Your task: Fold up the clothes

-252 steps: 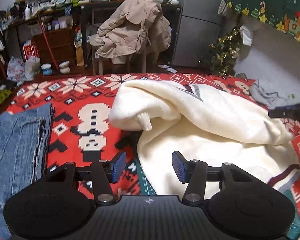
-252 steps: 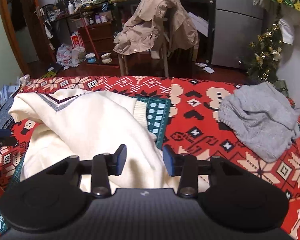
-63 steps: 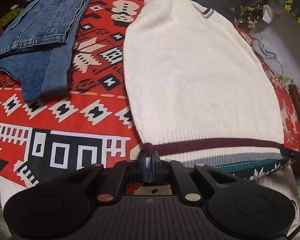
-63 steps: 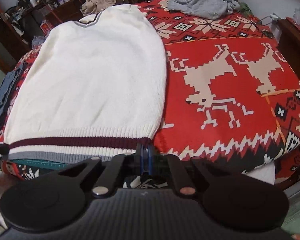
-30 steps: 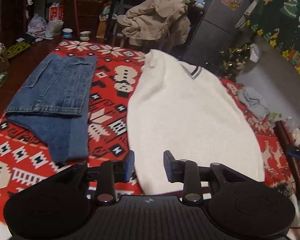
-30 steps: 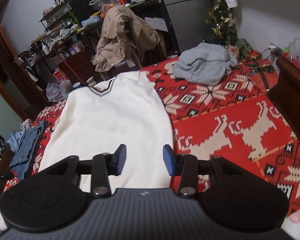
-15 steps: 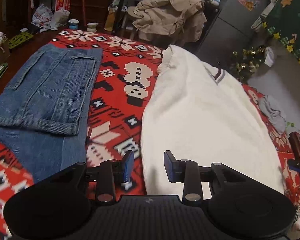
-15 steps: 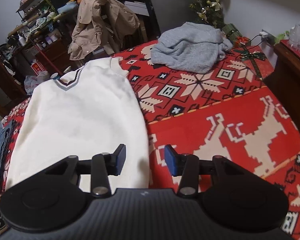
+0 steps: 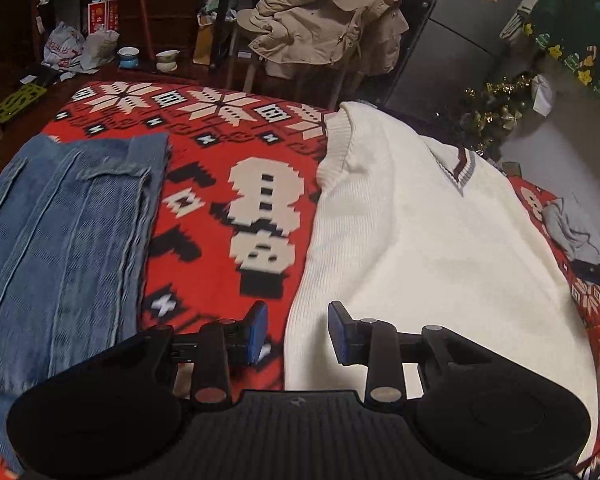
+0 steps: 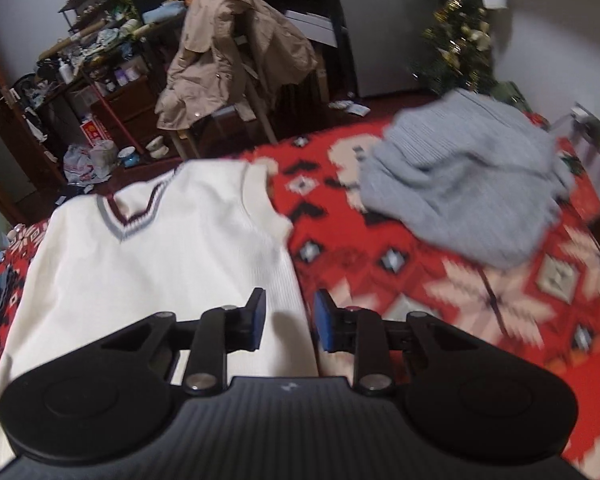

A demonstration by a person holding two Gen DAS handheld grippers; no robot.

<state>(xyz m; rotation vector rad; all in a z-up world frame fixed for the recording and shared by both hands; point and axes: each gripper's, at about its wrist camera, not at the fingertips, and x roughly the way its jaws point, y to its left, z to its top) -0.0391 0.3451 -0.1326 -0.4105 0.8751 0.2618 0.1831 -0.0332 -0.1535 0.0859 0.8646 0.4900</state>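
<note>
White vest [image 9: 420, 240] flat on red blanket [image 9: 228, 152] — left gripper [image 9: 296, 330] parted, empty, over vest edge; right gripper [image 10: 288, 318] just narrowing, nothing between pads.

A: The white sweater vest [image 9: 412, 240] is matt ribbed knit; the jeans [image 9: 60, 240] are coarse, faded denim.

B: And the red blanket [image 9: 220, 208] looks like soft fleece. The left gripper [image 9: 296, 332] is matt black plastic, blue-padded.
</note>
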